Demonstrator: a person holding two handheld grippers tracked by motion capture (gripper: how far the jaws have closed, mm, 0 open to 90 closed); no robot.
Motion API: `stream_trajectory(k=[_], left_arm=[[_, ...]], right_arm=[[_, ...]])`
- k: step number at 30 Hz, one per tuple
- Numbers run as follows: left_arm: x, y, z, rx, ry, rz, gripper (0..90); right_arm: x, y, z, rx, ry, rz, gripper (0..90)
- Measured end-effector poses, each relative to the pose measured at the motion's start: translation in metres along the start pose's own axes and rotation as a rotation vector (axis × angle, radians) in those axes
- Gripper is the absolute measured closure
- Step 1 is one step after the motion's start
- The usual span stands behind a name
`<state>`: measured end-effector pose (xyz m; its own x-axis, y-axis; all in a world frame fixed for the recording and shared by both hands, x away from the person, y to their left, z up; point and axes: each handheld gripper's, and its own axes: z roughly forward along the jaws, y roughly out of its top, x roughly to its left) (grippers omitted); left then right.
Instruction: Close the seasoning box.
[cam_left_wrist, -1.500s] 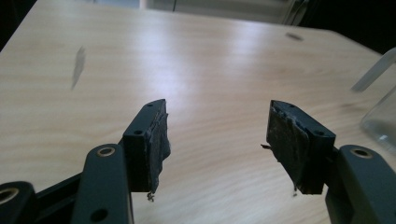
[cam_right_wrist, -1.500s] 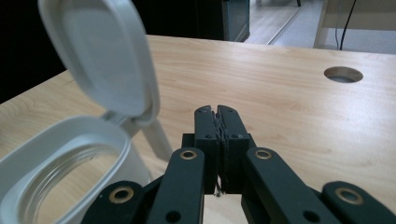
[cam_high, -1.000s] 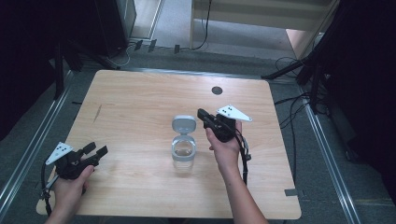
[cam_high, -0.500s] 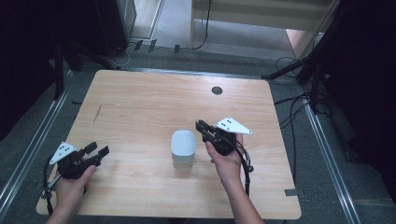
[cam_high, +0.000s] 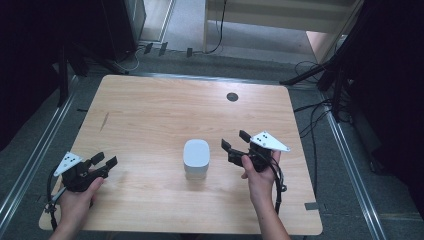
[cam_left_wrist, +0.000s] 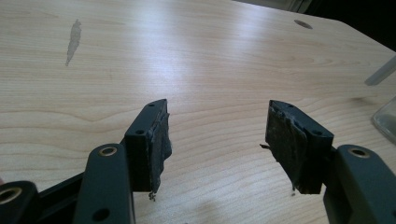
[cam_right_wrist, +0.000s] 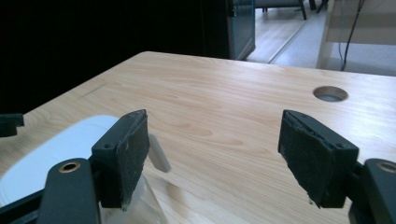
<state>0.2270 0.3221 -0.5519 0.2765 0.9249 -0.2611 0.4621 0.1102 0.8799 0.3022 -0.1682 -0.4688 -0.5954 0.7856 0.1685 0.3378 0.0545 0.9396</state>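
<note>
- The right gripper (cam_high: 236, 140) has its fingers (cam_right_wrist: 123, 154) spread wide with nothing between them; they have just been opening, and bare wood shows in the gap in the right gripper view.
- The container (cam_high: 196, 159), a clear jar with a white lid (cam_right_wrist: 56, 149) closed on top, stands just beside those fingers, on their left in the high view, apart from them; in the right gripper view the lid's small tab sits close by the left finger.
- The left gripper (cam_high: 103, 160) also has its fingers (cam_left_wrist: 152, 144) spread and empty, pointing across the surface toward the container and well apart from it.
- In the left gripper view a corner of the container's clear wall (cam_left_wrist: 385, 119) shows at the right edge, far beyond the finger tips.
- The container stands near the middle of the surface (cam_high: 150, 115), a little toward the person's edge, with open wood on every side.
- The whole far half of the surface is free for moving; a round cable hole (cam_high: 232, 96) sits near the far edge and a pale scuff (cam_left_wrist: 72, 39) marks the left part.
- The left hand (cam_high: 80, 192) rests low near the front left corner, close to the surface's edge.
- The right hand (cam_high: 257, 172) wraps the gripper body from below, forearm coming in from the near edge, the grey plate (cam_high: 269, 141) facing up and a cable (cam_high: 277, 185) looping beside the wrist.
- Beyond the surface lie floor rails, cables and dark stands, none within the working area.
</note>
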Motion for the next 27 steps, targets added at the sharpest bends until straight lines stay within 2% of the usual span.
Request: stream_trajectory(k=[5,16,18,22,27], left_arm=[[-0.001,0.0,0.001,0.001,0.005,0.007,40.1],[-0.002,0.0,0.001,0.001,0.005,0.011,39.8],[-0.002,0.0,0.001,0.0,0.006,0.011,39.8],[-0.002,0.0,0.001,0.003,0.008,0.013,39.6],[-0.002,0.0,0.001,0.002,0.01,0.012,39.7]], right_arm=[[-0.013,-0.009,-0.01,0.021,-0.034,0.007,25.4],[-0.044,-0.043,-0.039,0.06,-0.102,0.03,26.3],[-0.053,-0.055,-0.05,0.072,-0.124,0.034,26.3],[-0.068,-0.069,-0.07,0.086,-0.15,0.06,26.4],[-0.088,-0.085,-0.099,0.095,-0.207,0.092,26.9]])
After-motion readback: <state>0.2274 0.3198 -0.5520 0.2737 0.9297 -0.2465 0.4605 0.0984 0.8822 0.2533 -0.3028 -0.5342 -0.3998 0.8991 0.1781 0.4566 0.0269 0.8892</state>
